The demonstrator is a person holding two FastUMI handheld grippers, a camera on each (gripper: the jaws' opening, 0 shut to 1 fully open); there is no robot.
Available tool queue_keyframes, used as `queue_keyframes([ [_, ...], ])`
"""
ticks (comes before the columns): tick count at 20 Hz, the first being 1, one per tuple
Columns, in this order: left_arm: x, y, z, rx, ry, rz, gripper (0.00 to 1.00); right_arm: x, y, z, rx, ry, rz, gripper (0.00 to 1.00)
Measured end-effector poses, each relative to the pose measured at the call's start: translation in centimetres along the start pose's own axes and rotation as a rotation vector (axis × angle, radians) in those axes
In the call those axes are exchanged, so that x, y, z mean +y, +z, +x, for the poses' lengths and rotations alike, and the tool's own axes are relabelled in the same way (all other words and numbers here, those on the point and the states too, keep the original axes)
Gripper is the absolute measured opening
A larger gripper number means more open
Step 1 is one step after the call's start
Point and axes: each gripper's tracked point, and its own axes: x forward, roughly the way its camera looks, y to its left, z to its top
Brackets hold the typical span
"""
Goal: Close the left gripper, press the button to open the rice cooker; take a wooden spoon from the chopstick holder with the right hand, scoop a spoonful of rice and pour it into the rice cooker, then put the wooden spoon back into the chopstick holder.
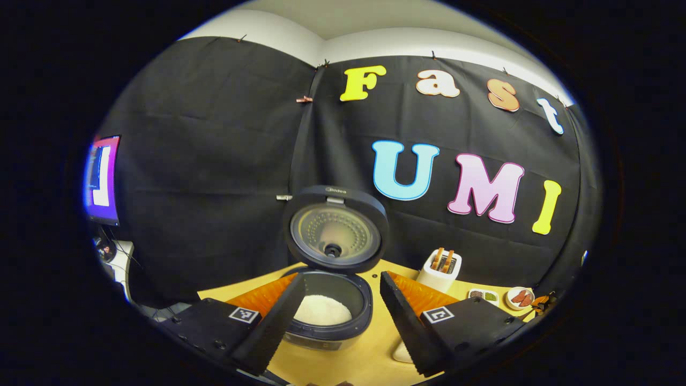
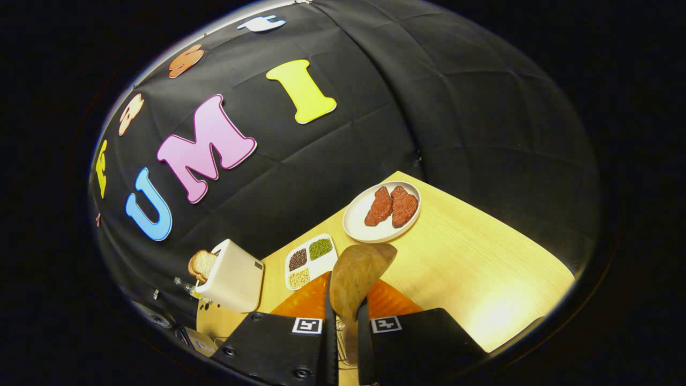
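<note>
- A staged recording booth set up as a small kitchen, not a real home.
- Black cloth wall point(image 1: 214, 161) hangs behind, pinned up with clips below a pale room wall point(image 1: 375, 37).
- A lit monitor point(image 1: 102, 179) with cables stands at the far left edge.
- A light wooden desk point(image 2: 471, 257) carries kitchen things: an open rice cooker point(image 1: 332, 300) with white rice inside, a white toaster point(image 2: 233, 276) holding bread, a divided dish of beans point(image 2: 311, 260), and a plate with two red meat pieces point(image 2: 381, 212).
</note>
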Motion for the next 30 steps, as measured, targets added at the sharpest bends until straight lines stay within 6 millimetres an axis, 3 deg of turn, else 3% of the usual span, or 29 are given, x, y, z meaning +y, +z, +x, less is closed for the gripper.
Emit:
queue_keyframes([
  [7, 1.6, 6.3, 2.6, -0.165, -0.017, 0.042, 0.95, 0.5, -1.6, -0.2, 0.014, -0.013, -0.002, 0.23],
  [8, 1.7, 7.3, 3.1, -0.191, -0.027, 0.045, 0.95, 0.3, -1.4, -0.9, 0.008, -0.020, -0.012, 0.15],
  [9, 1.8, 8.4, 3.7, -0.215, -0.037, 0.051, 0.95, 0.3, -1.2, -1.4, -0.003, -0.020, -0.021, 0.25],
  [11, 2.0, 9.7, 5.1, -0.253, -0.049, 0.086, 0.95, 0.9, -1.1, -3.1, -0.024, -0.013, -0.017, 0.54],
  [13, 2.0, 10.5, 6.8, -0.273, -0.071, 0.149, 0.95, 0.5, -1.2, -5.3, -0.047, -0.036, -0.046, 1.00],
  [15, 1.9, 11.2, 8.2, -0.290, -0.105, 0.155, 0.95, -0.5, -1.9, -7.7, -0.082, -0.072, -0.086, 0.99],
  [21, 2.0, 11.5, 13.5, -0.292, -0.185, 0.113, 0.94, -0.8, -3.0, -15.8, -0.138, -0.096, -0.194, 0.99],
  [25, 1.6, 11.6, 17.3, -0.299, -0.228, 0.110, 0.94, 1.4, -2.9, -20.6, -0.191, -0.073, -0.309, 0.99],
  [30, 1.2, 10.2, 21.0, -0.248, -0.251, 0.149, 0.94, 5.6, -5.4, -25.0, -0.216, -0.018, -0.451, 0.98],
])
